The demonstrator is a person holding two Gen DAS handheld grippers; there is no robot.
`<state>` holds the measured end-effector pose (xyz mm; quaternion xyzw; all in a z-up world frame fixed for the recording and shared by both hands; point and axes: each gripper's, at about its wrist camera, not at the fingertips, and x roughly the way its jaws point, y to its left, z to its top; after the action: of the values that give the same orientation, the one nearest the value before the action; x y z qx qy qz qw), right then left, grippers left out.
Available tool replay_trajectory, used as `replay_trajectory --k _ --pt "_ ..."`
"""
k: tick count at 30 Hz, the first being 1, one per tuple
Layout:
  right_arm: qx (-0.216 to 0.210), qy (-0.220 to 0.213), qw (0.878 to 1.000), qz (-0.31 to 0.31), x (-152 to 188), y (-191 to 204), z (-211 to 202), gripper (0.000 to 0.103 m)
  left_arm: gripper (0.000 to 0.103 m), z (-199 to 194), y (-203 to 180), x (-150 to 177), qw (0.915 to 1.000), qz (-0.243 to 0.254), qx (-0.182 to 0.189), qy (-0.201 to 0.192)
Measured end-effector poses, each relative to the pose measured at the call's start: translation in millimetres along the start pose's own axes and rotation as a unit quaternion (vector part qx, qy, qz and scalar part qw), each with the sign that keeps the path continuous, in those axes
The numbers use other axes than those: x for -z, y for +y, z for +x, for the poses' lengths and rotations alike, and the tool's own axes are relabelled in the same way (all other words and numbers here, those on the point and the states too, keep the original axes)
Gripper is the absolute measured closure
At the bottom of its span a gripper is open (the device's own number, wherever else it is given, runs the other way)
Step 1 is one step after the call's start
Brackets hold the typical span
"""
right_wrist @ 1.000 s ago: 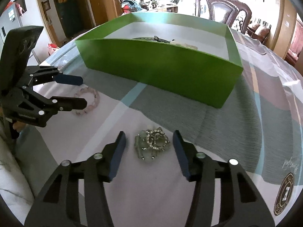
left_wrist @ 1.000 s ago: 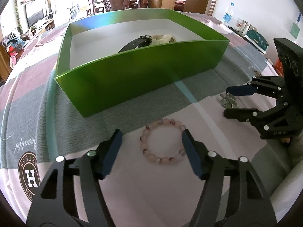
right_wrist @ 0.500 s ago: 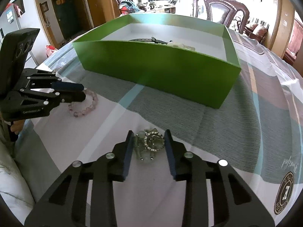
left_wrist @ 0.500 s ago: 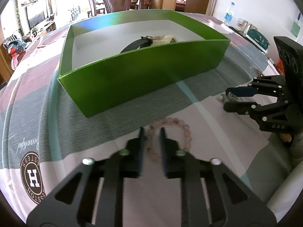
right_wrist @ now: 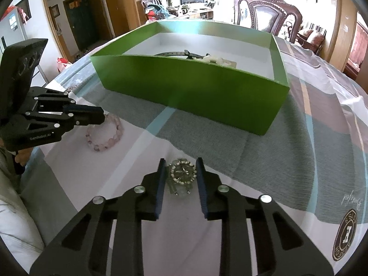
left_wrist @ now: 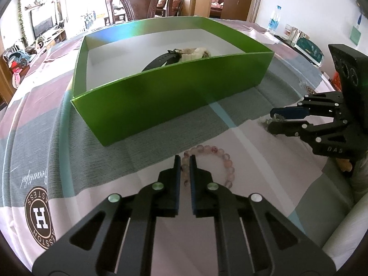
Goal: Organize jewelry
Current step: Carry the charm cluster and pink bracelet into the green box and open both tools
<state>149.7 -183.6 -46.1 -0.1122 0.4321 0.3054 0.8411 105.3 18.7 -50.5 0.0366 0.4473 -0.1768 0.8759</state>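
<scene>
1. Pink bead bracelet [left_wrist: 216,161] lies on the cloth-covered worktop [left_wrist: 264,168] before the green box [left_wrist: 174,96]; the left gripper [left_wrist: 184,163], low and level, has its jaws clamped on the bracelet's near-left beads.
2. Right gripper [right_wrist: 179,172], also low, has its jaws closed against a silver bead cluster [right_wrist: 182,176].
3. Only the right wrist view shows that cluster clearly; both views show a black strap [left_wrist: 161,59] inside the box.
</scene>
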Motion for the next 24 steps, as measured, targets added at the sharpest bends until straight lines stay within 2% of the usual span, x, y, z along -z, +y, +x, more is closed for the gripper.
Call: replay_trajectory --k 12,18,24 --pt "-0.004 0.0 1.0 -0.001 1 2 0 0.081 0.095 -3 3 -2 0.9999 -0.007 -0.001 -0.007" --pt "0.003 -0.009 1.0 0.009 0 -1 -5 0.082 0.095 -15 7 -4 0.9994 -0.018 0.006 -0.03" --pt "0.014 -0.03 0.999 0.01 -2 -1 -19 0.082 0.095 -32 8 -8 0.9983 -0.021 -0.005 -0.053"
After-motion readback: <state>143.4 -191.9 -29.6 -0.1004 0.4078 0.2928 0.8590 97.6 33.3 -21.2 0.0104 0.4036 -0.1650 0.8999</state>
